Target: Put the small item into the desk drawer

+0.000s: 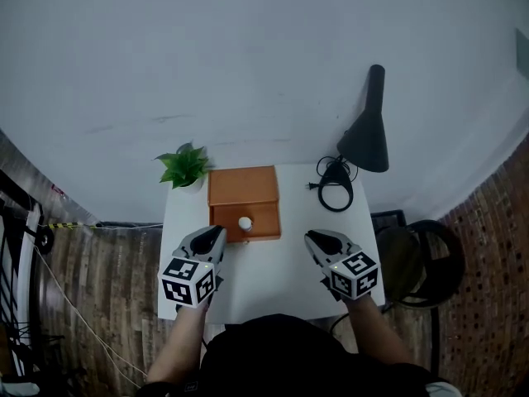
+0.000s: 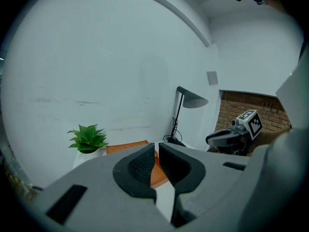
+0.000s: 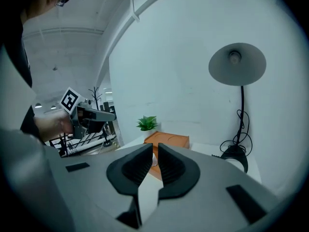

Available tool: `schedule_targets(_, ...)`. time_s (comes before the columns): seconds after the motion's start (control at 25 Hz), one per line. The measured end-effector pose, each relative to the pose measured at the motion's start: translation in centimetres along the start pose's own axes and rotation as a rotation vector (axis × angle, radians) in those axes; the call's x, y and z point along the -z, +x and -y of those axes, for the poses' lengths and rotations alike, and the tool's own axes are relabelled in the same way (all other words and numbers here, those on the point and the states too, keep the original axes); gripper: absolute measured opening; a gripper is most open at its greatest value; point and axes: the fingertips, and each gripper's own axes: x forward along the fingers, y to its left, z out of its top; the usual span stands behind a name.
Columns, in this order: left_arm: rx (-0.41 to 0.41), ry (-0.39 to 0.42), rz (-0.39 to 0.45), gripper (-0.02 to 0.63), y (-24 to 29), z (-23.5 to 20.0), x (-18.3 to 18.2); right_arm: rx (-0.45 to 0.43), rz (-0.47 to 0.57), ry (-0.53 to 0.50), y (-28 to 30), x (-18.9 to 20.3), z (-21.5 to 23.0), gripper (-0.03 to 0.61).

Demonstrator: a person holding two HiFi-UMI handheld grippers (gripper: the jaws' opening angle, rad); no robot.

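1. Your drawer box (image 1: 242, 190) looks like smooth orange-brown wood, with a low sheen.
2. The table (image 1: 273, 279) under it is plain white, matt and smooth.
3. Your left gripper (image 2: 157, 151) is matt grey plastic; its pads (image 2: 141, 167) are darker and finely ribbed.
4. The lamp (image 1: 368, 131) is matt black; the floor (image 1: 99, 271) is wood planking.

The desk (image 1: 264, 279) is white, the drawer box (image 1: 242, 187) is orange-brown, and the small item (image 1: 245, 222) is white. The plant (image 1: 185, 165) is bright green, while the lamp (image 1: 368, 131) and its cable (image 1: 335, 184) are black. The left gripper (image 1: 219, 231) and right gripper (image 1: 310, 236) are grey with black pads and black-and-white square markers.
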Motion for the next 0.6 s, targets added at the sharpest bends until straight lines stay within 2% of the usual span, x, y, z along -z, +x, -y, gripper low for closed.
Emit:
schedule_targets(0.28, -0.002, 0.063, 0.045, 0.035, -0.5, 0.9, -2.8, -0.05, 0.13, -0.04, -2.1, -4.5, -0.9, 0.004)
schedule_targets(0.6, -0.017, 0.091, 0.104, 0.035, -2.8, 0.7, -4.5, 0.003, 0.283, -0.086, -4.2, -8.8, -1.7, 0.003)
